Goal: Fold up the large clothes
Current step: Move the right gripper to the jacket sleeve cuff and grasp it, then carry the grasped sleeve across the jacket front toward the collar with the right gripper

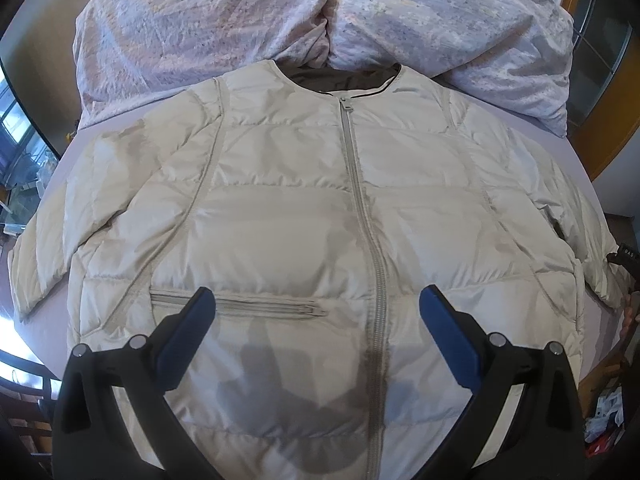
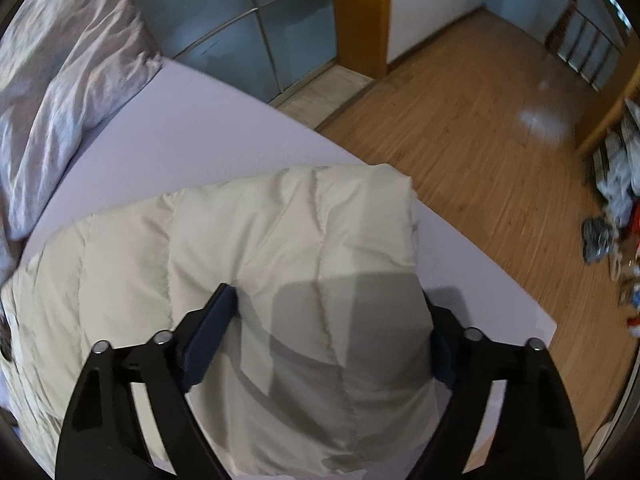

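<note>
A cream quilted jacket (image 1: pixel 304 208) lies flat and zipped up on the lilac bed (image 1: pixel 592 184), collar away from the camera and both sleeves spread to the sides. The left gripper (image 1: pixel 318 300) hangs above its lower front with jaws wide apart and nothing between them, one blue pad just over the zipped chest pocket (image 1: pixel 256 305). Beyond the collar a rumpled, mottled duvet (image 1: pixel 280 16) is bunched up.

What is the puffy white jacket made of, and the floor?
The jacket looks like thin, slightly shiny nylon or polyester over soft filling: stitched puffy panels with a sheen. The floor looks like glossy wood or laminate planks; light glares off it.
</note>
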Demonstrator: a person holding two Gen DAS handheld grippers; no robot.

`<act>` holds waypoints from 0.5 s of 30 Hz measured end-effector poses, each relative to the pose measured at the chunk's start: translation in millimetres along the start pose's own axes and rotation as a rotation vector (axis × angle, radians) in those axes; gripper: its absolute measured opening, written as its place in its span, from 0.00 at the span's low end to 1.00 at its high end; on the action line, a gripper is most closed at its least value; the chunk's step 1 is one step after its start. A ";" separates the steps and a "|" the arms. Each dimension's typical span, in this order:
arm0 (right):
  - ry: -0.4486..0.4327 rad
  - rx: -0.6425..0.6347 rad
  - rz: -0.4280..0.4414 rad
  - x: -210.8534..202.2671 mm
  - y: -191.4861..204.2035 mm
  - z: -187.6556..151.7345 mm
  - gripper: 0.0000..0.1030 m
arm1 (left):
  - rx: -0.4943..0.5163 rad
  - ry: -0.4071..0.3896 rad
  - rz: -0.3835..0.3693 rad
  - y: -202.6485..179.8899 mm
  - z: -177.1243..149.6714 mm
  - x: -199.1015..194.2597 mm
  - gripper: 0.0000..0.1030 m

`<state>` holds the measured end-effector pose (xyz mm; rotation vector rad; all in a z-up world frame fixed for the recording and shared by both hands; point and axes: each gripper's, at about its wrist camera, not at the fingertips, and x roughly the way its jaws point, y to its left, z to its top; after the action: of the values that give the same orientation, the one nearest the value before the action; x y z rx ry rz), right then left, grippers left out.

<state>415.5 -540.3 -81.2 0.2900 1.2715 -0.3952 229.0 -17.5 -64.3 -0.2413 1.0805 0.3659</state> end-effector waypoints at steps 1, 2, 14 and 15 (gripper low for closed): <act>0.000 -0.008 0.001 -0.1 0.5 0.2 0.79 | -0.003 0.001 -0.001 -2.0 -0.4 0.6 0.98; 0.000 -0.015 0.002 0.0 0.4 -0.1 0.78 | -0.005 0.002 -0.002 -4.2 -1.0 1.1 0.98; 0.030 -0.063 0.118 -5.1 2.6 1.1 0.31 | -0.010 -0.011 -0.022 -22.7 -3.6 1.0 0.98; 0.032 -0.049 0.130 -6.5 -0.4 -1.5 0.28 | -0.012 -0.014 -0.025 -19.7 -4.2 0.1 0.98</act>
<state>412.5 -539.2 -75.3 0.3364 1.2839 -0.2484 233.6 -37.0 -66.0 -0.2620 1.0606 0.3511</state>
